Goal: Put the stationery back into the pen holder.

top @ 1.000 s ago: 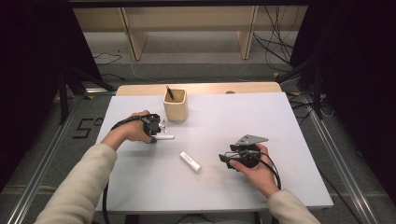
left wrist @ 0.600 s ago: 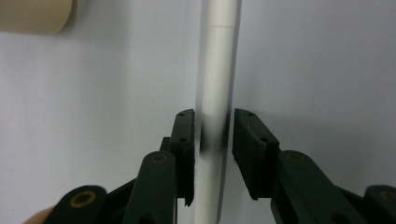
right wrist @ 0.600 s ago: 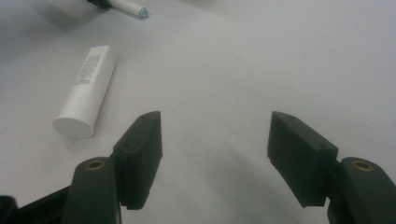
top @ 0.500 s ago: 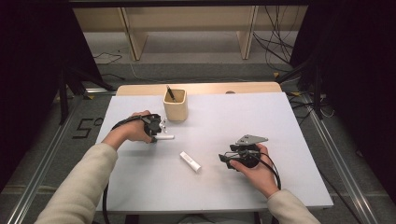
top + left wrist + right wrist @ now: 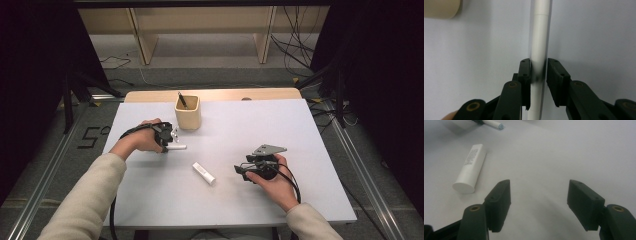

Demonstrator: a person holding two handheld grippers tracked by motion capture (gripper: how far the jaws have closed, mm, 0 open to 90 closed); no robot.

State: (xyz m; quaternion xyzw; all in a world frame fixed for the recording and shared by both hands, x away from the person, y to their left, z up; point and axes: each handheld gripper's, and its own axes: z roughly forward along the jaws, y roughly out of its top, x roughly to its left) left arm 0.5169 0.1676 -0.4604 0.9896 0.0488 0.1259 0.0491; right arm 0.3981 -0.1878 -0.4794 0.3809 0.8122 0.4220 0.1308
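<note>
Left tool (image 5: 538, 75), jaws just closing, pinches a white pen (image 5: 539, 45) for lifting; right tool (image 5: 539, 200) rests spread on the table (image 5: 310, 130).

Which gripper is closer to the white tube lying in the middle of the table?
Right. The right gripper sits just to the right of the white tube; the left gripper is farther, up-left, around a white pen.

White-topped table (image 5: 310, 130) on grey floor (image 5: 45, 165) (cables trailing), pale shelving (image 5: 200, 25) behind.
</note>
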